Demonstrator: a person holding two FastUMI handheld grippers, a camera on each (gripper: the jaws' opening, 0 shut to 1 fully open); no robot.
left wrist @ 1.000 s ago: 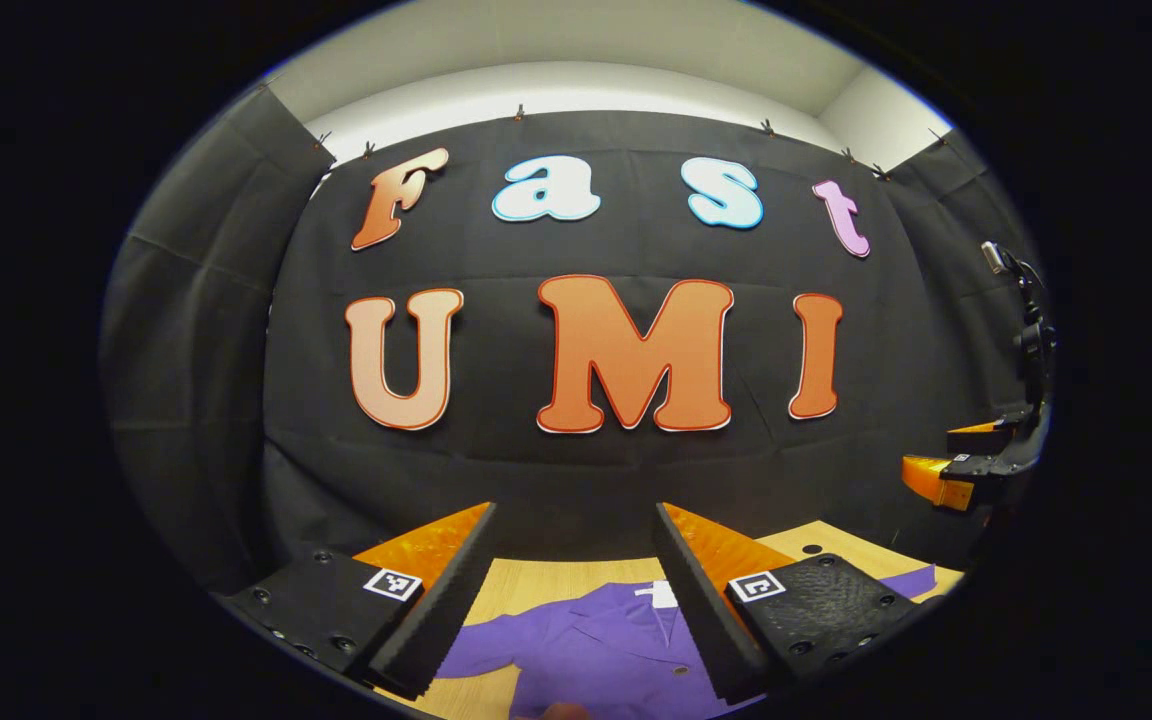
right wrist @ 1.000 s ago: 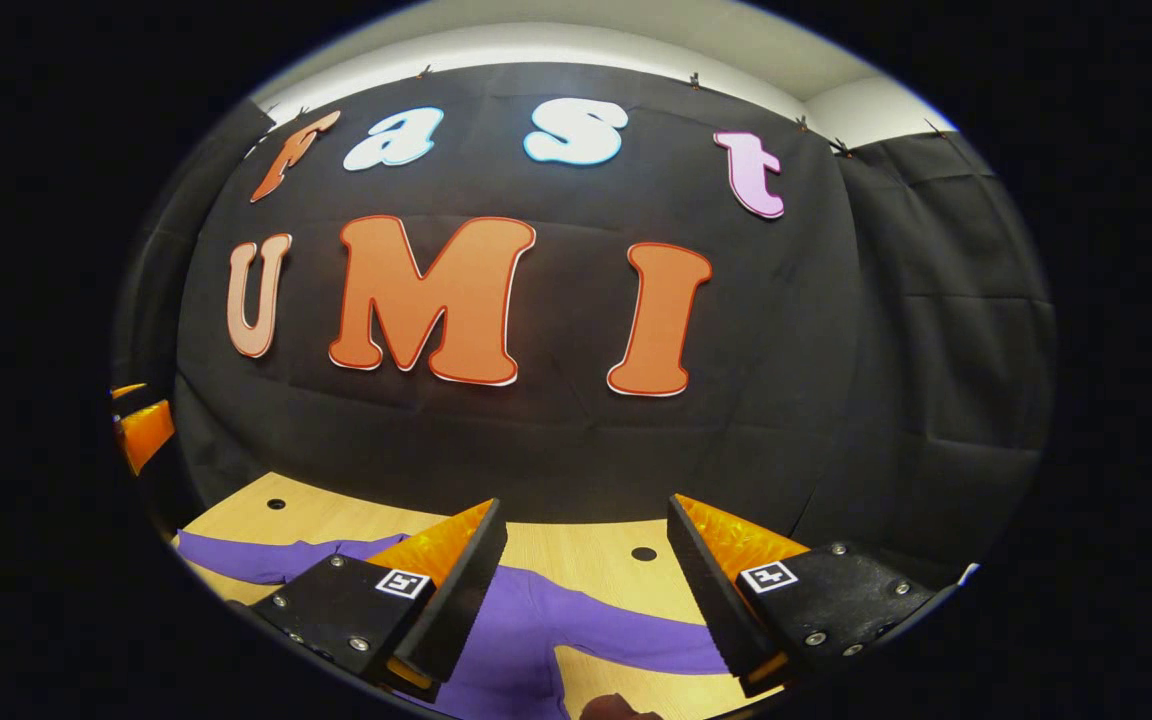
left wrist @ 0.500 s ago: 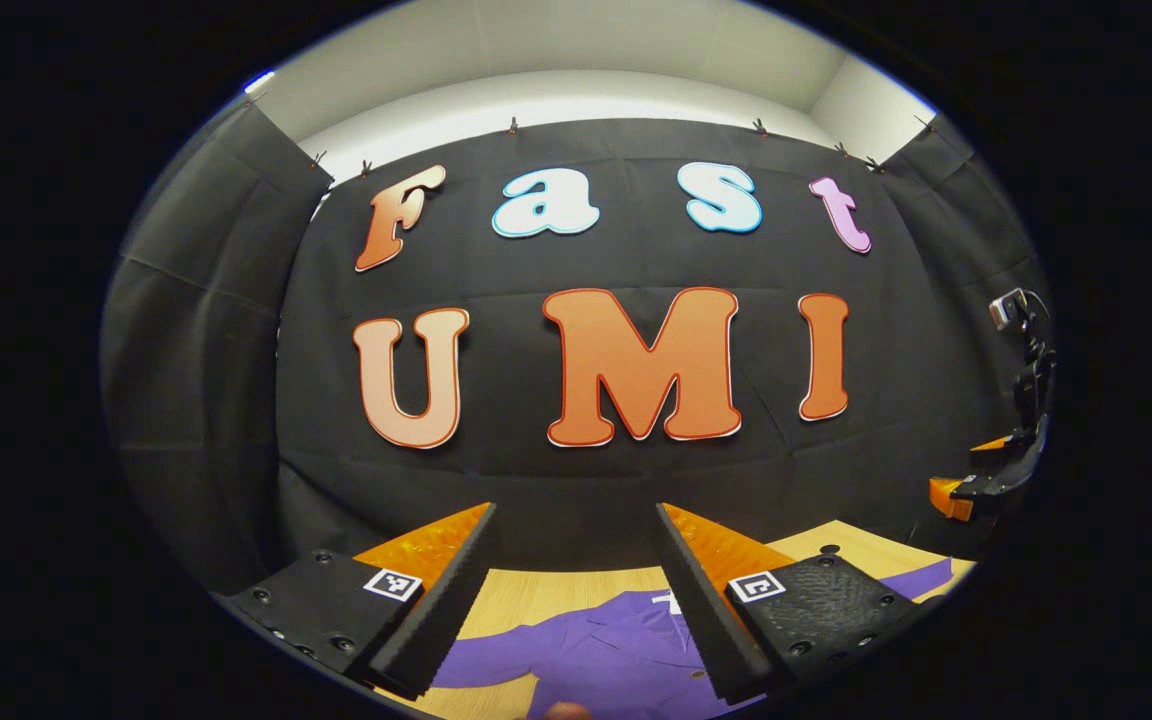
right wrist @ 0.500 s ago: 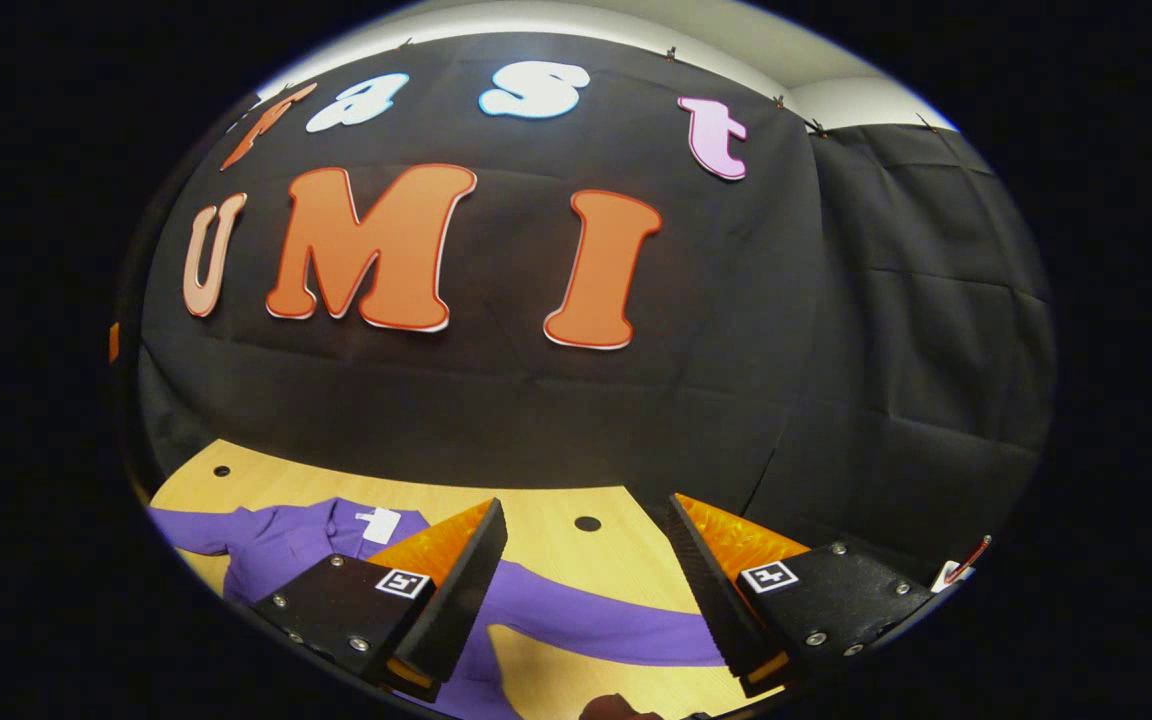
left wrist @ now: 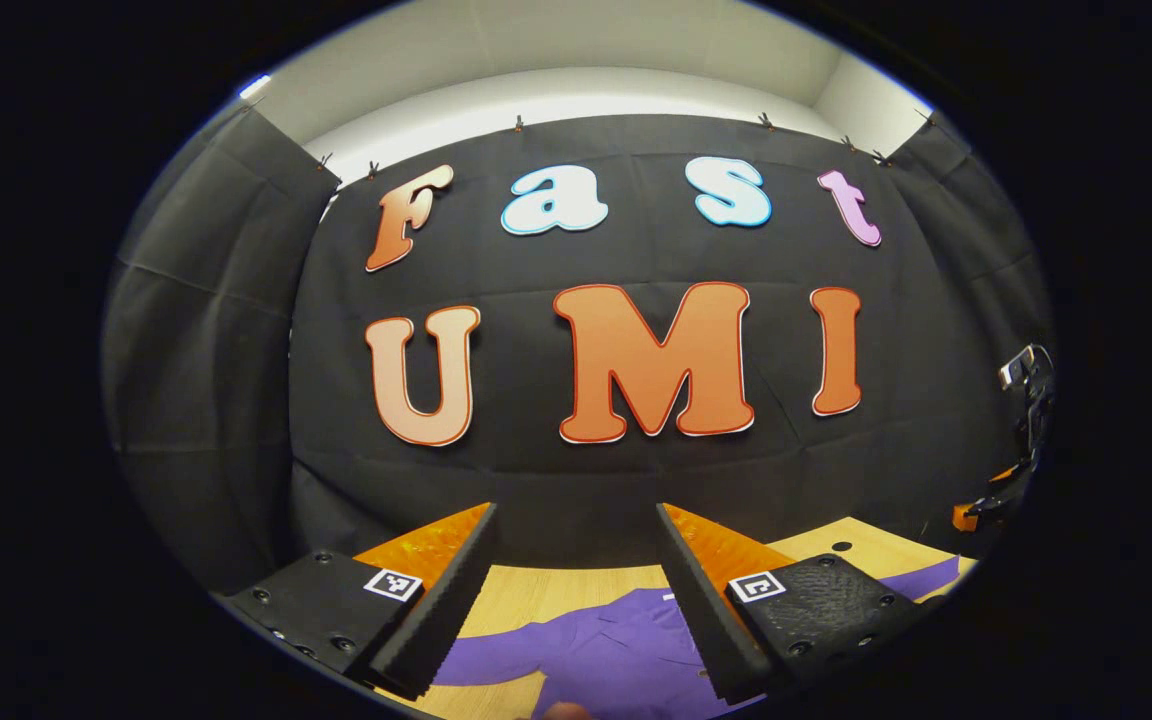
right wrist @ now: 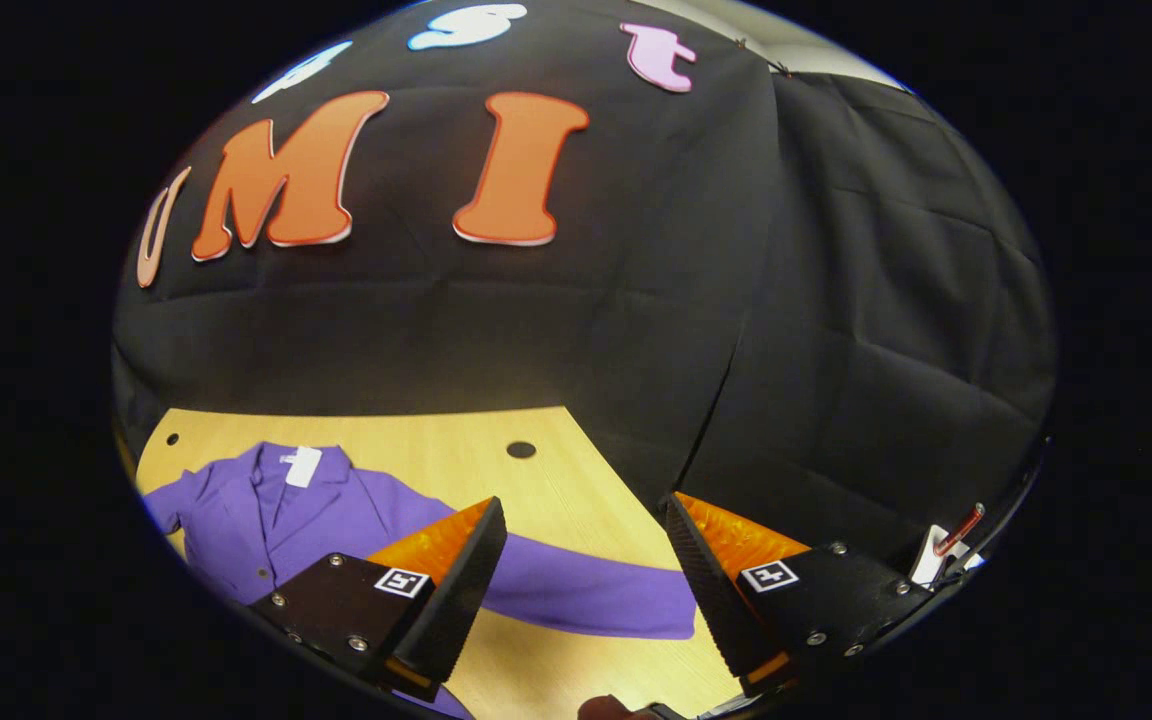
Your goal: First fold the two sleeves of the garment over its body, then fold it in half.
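Table (right wrist: 456, 455): garment (right wrist: 356, 520) below hand-held gripper (right wrist: 586, 580)

Left tool (left wrist: 576, 600) spread wide, purple garment (left wrist: 616, 655) flat on table (left wrist: 536, 590)

Bare table (right wrist: 456, 450) open behind the purple garment (right wrist: 266, 520), its sleeve (right wrist: 586, 595) stretched flat across the near table, black cloth wall (right wrist: 586, 330) closing the back and right side
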